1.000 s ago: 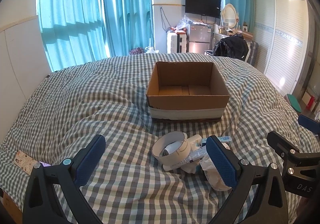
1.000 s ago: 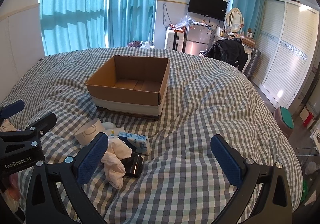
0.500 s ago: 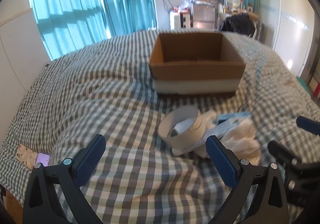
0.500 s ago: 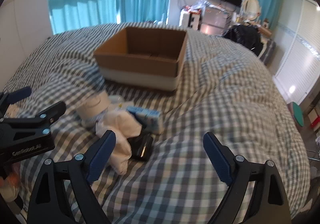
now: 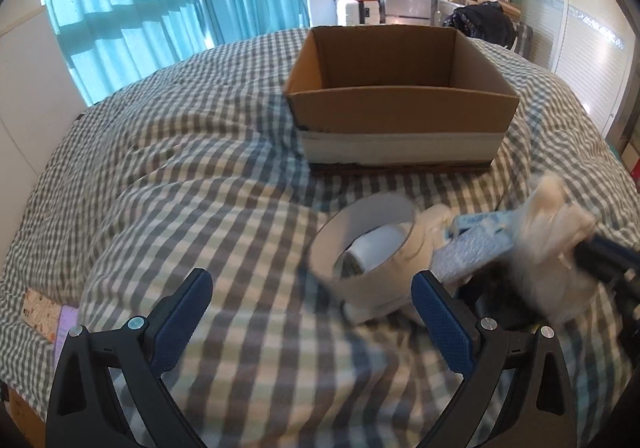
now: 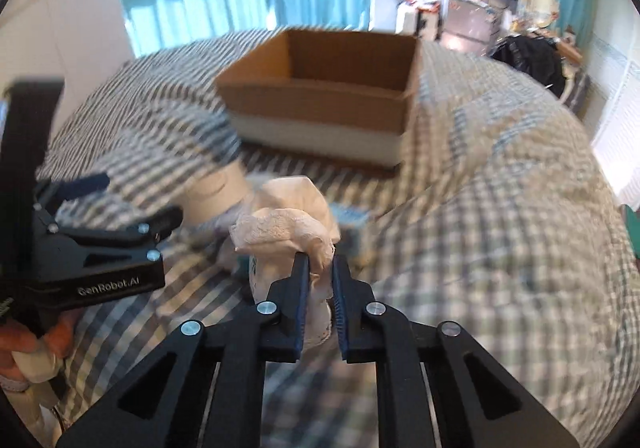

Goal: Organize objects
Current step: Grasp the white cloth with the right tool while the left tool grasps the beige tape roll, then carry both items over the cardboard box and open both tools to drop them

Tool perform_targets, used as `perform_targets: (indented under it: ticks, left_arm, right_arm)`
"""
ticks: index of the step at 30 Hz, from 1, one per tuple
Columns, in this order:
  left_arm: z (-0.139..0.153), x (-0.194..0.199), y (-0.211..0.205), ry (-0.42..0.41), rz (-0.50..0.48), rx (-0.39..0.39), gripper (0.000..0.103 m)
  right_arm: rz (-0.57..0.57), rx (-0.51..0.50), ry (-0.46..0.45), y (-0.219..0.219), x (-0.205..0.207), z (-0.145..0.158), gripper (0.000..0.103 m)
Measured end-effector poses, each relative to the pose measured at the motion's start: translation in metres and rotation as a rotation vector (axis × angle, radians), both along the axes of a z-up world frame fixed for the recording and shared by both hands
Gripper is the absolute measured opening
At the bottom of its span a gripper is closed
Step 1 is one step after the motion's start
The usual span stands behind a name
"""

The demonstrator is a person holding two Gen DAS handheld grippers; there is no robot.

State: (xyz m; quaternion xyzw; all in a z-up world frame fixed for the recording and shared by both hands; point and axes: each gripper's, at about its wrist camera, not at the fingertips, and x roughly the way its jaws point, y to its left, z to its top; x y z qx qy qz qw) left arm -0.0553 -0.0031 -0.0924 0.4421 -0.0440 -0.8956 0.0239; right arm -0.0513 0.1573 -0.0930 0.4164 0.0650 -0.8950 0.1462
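Right wrist view: right tool [image 6: 320, 268] clamped narrow on white cloth bundle [image 6: 288, 224], bundle raised over checkered bed [image 6: 500, 248]. Left tool [image 5: 312, 312] wide, holding nothing, just before tape roll [image 5: 372, 252]. Blue packet [image 5: 476, 244] beside roll. Cardboard box [image 5: 400, 116] further back on bed, open top.

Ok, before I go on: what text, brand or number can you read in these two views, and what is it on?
"GenRobot.AI": white lettering on the black body of the left gripper, seen from the right wrist.
Blue packet by the tape roll: print too blurred to read.
Patterned card at the bed's edge: unreadable.
Cardboard box: no text visible.
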Motion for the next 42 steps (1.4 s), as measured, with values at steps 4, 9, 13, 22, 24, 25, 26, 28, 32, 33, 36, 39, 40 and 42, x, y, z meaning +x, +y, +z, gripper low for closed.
perform_targets:
  ticks: [4,9,13,22,24,25,26,28,32,33,36,39,40,42]
  left_arm:
    - [-0.005,-0.015,0.008,-0.013,-0.012,0.024,0.102]
    - [-0.022,-0.035,0.013,-0.085,-0.023,0.080,0.092]
    - [-0.033,-0.042,0.018,-0.122,-0.042,0.099,0.084]
    - [-0.015,-0.025,0.016,-0.078,-0.042,0.081,0.084]
    - [-0.004,-0.018,0.014,-0.060,-0.047,0.076,0.084]
    - [0.002,-0.014,0.013,-0.049,-0.048,0.081,0.084]
    - [0.007,-0.010,0.012,-0.037,-0.050,0.085,0.084]
    - [0.022,-0.003,0.011,-0.011,-0.055,0.093,0.084]
    - [0.054,0.009,0.005,0.048,-0.065,0.124,0.084]
    - [0.064,0.012,0.003,0.065,-0.069,0.141,0.083]
    - [0.092,0.016,-0.002,0.112,-0.087,0.172,0.084]
    - [0.120,0.013,-0.003,0.156,-0.115,0.173,0.084]
    - [0.129,0.010,-0.004,0.173,-0.119,0.166,0.084]
    - [0.145,0.001,-0.003,0.202,-0.120,0.147,0.084]
  right_arm:
    - [-0.043,0.009,0.015,0.020,-0.010,0.009,0.012]
    - [-0.047,-0.004,0.000,0.032,-0.014,0.005,0.012]
    - [-0.035,-0.004,-0.019,0.029,-0.017,0.000,0.012]
    - [-0.028,0.004,0.002,0.023,-0.009,0.008,0.012]
    - [-0.025,0.005,0.018,0.022,-0.004,0.016,0.012]
    - [-0.023,0.005,0.029,0.021,-0.001,0.021,0.012]
    - [-0.023,0.003,0.041,0.020,0.002,0.026,0.012]
    - [-0.023,0.000,0.061,0.019,0.005,0.036,0.012]
    - [-0.015,0.001,0.101,0.016,0.013,0.058,0.011]
    - [-0.008,-0.009,0.112,0.016,0.015,0.067,0.011]
    - [0.009,-0.018,0.155,0.012,0.018,0.092,0.011]
    - [0.042,-0.011,0.192,0.006,0.015,0.116,0.011]
    - [0.055,-0.008,0.210,0.003,0.013,0.128,0.011]
    - [0.071,-0.007,0.235,-0.001,0.005,0.144,0.011]
